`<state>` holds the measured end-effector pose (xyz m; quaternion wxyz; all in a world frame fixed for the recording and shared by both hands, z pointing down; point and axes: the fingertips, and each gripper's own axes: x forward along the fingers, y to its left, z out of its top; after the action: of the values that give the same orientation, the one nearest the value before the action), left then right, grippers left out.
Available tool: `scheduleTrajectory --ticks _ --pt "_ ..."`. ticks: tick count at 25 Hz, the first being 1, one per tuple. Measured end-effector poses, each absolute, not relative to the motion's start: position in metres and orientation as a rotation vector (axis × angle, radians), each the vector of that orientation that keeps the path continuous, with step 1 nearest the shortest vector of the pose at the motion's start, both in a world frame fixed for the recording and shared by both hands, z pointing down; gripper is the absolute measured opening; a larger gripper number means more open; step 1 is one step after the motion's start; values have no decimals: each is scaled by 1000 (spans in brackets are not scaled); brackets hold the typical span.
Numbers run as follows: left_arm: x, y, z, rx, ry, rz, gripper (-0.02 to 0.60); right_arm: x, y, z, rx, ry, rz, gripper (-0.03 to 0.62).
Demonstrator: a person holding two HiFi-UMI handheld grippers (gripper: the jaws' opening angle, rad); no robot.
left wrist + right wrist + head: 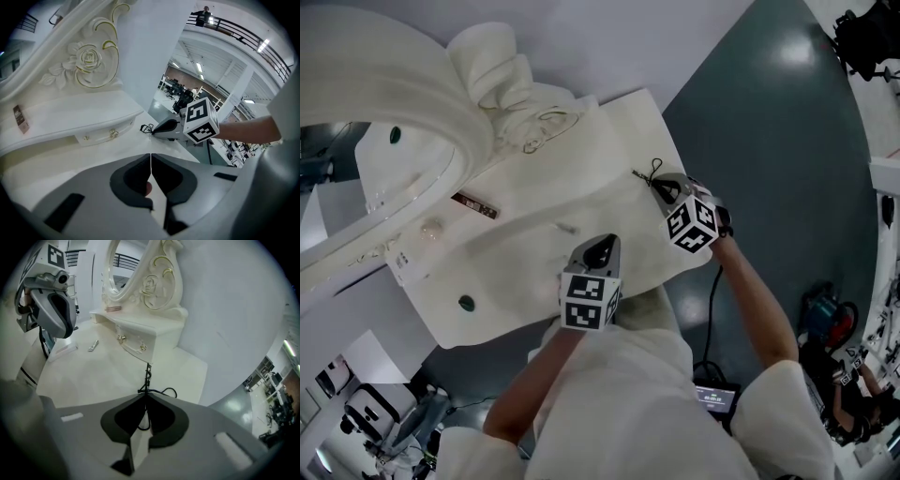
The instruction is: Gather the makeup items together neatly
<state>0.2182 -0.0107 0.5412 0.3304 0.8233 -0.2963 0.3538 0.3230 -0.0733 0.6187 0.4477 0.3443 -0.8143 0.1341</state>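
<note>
**Item:** thin black looped piece (147, 379), at the edge of the white tabletop (93, 376), just in front of the drawer (136, 344).
**Held by:** my right tongs (146, 397), pinched shut on its near end.
**Left tongs** (150, 158)**:** tips together; a pinkish speck behind them, which I can't identify.
**Axis:** long and slender, running straight out from my tips, free end pointing at the drawer, loop curling sideways.
**Handling:** keep the pinch firm and lift it clear before carrying it, since I judge the limp loop could snag.

The right hand-held gripper (659, 187) touches a black looped item (649, 172).
</note>
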Motion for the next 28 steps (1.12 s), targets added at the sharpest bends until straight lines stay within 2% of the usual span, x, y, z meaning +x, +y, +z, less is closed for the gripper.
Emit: scheduleTrajectory --ticks 28 --pt "211 0 527 2203 -751 910 15 310 -49 585 1026 -2056 455 12"
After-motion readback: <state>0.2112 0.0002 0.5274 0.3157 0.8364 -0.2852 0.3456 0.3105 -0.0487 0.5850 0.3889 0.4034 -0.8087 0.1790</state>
